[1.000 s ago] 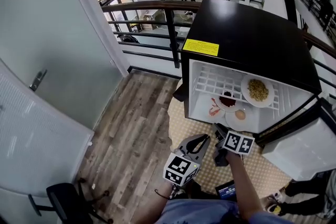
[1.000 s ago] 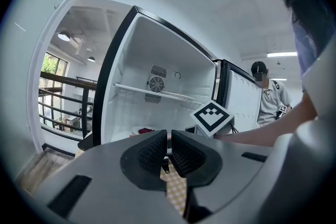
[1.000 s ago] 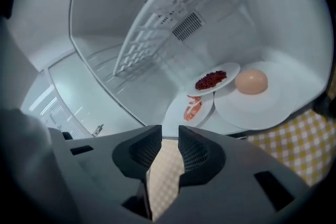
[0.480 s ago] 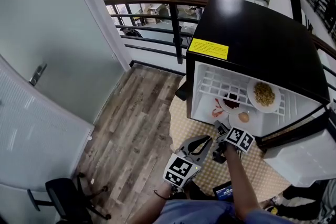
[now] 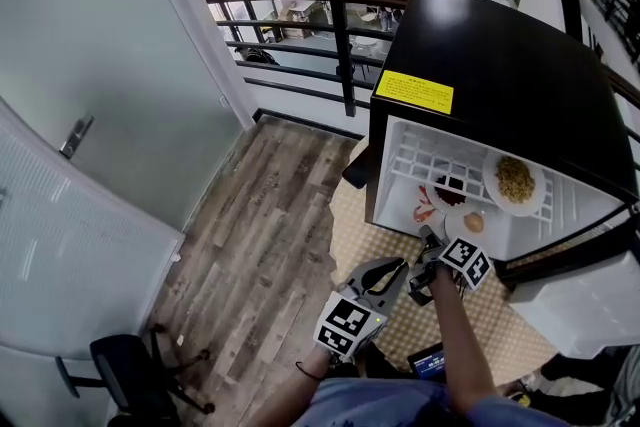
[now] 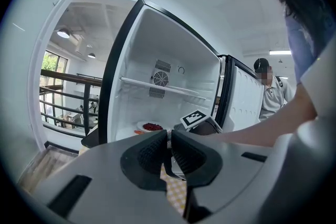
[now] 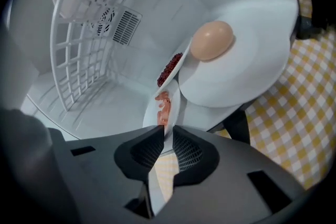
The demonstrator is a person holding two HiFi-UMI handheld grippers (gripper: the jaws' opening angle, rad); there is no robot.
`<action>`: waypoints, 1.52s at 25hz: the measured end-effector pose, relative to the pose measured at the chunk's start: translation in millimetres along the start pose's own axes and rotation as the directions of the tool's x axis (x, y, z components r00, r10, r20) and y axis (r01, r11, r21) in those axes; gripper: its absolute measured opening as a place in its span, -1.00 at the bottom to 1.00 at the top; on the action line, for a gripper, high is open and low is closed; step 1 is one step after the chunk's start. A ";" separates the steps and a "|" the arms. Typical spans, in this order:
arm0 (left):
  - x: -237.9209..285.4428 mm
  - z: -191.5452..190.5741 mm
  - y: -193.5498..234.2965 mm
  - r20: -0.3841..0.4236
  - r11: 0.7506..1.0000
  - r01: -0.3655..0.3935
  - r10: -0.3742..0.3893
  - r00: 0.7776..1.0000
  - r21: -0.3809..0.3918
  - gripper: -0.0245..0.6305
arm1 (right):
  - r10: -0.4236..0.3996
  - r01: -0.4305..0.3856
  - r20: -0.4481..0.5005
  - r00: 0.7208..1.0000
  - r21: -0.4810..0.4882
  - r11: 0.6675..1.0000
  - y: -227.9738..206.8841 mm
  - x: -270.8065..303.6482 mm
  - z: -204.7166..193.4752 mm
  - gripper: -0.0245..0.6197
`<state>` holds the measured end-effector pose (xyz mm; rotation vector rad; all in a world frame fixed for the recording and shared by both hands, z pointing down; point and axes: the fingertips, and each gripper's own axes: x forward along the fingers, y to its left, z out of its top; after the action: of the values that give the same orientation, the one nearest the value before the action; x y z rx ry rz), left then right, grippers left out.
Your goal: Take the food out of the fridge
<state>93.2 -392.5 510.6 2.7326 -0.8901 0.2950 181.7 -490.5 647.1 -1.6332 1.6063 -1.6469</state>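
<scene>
The right gripper is reaching into the open mini fridge. Its jaws have just been closing and are now pinching the rim of the small plate of pinkish food on the fridge floor, beside the egg plate. The left gripper is hovering outside, jaws together and empty.

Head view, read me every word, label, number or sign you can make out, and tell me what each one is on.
The yellow label on top of the fridge: dark print, too small to read.
The square markers on the left gripper and right gripper: black and white patterns, no letters or numbers.
No other text shows, so nothing can be quoted.
</scene>
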 end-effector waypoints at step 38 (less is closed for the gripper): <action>-33.8 -13.8 5.8 -0.014 0.998 -0.013 0.012 1.000 -0.055 -0.86 | 0.151 -0.144 0.001 0.989 0.301 0.943 0.7 -26.3 -38.6 -0.84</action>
<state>61.4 -374.3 515.7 2.6722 -0.8981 0.2866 156.9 -451.1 644.9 -1.3150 1.3697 -1.7356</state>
